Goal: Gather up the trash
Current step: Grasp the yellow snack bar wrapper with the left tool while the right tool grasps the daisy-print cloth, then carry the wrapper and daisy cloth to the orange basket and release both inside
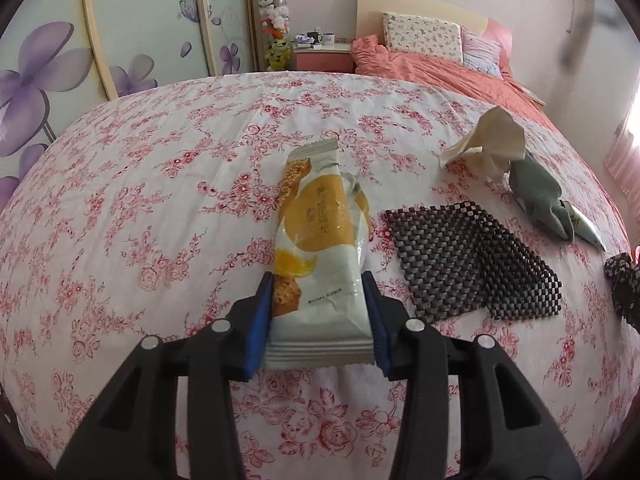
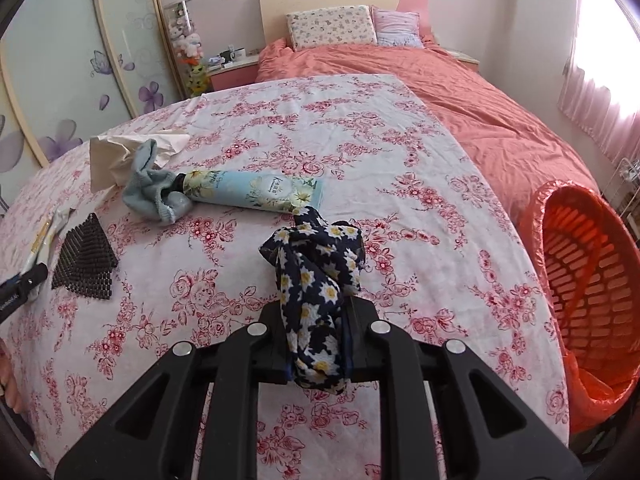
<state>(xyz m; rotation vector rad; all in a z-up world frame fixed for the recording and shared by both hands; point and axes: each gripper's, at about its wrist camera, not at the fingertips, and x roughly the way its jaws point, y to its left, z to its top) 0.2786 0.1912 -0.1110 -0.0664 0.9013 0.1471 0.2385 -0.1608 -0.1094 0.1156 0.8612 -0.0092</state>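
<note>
My left gripper (image 1: 319,280) is shut on a white and yellow snack wrapper (image 1: 320,240), held just above the floral tablecloth (image 1: 160,200). My right gripper (image 2: 316,304) is shut on a dark blue daisy-print cloth (image 2: 316,280), which bunches up ahead of the fingers. An orange basket lined with an orange bag (image 2: 580,280) stands at the table's right edge. A crumpled cream paper (image 1: 492,140) lies at the far right in the left wrist view, and at the far left in the right wrist view (image 2: 116,152).
A black mesh mat (image 1: 468,268) lies right of the wrapper. A grey-blue sock (image 2: 152,192) covers the end of a pale blue floral tube (image 2: 256,192). The left gripper shows at the right view's left edge (image 2: 24,284). A pink bed (image 2: 460,100) lies behind.
</note>
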